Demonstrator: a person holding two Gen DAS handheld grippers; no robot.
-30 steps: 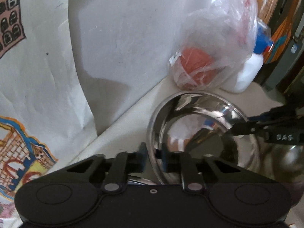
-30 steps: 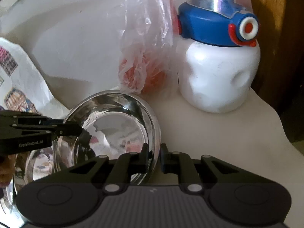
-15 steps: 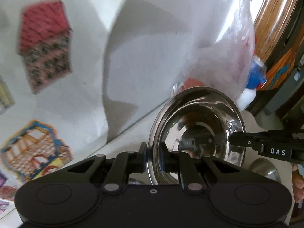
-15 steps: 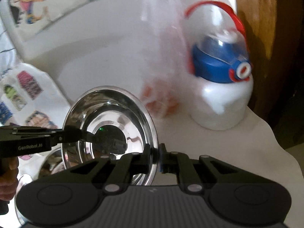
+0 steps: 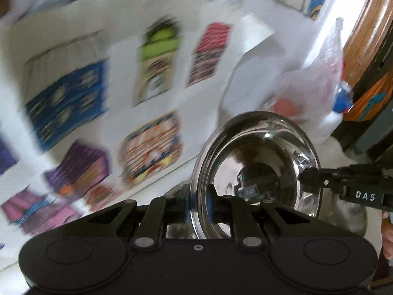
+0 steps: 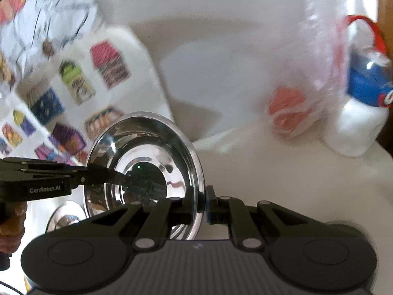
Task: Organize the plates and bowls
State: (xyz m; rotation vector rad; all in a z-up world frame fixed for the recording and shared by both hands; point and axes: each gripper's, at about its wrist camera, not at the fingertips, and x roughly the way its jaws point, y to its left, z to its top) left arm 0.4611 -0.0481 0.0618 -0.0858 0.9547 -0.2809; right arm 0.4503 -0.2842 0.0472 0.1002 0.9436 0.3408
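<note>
Steel bowl (image 5: 255, 172), round and mirror-bright, pinched at opposite rims by left gripper (image 5: 198, 202) and right gripper (image 6: 201, 206); crinkled plastic bag (image 6: 312, 78) behind.

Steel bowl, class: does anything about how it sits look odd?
Yes. The steel bowl stands on edge in mid-air, its rim pinched on opposite sides by the left gripper and the right gripper, not flat.

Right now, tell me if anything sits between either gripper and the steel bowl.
Nothing does. The left gripper and the right gripper are each already clamped on opposite sides of the steel bowl's rim, holding it up off the white table. Where it goes next isn't shown.
</note>
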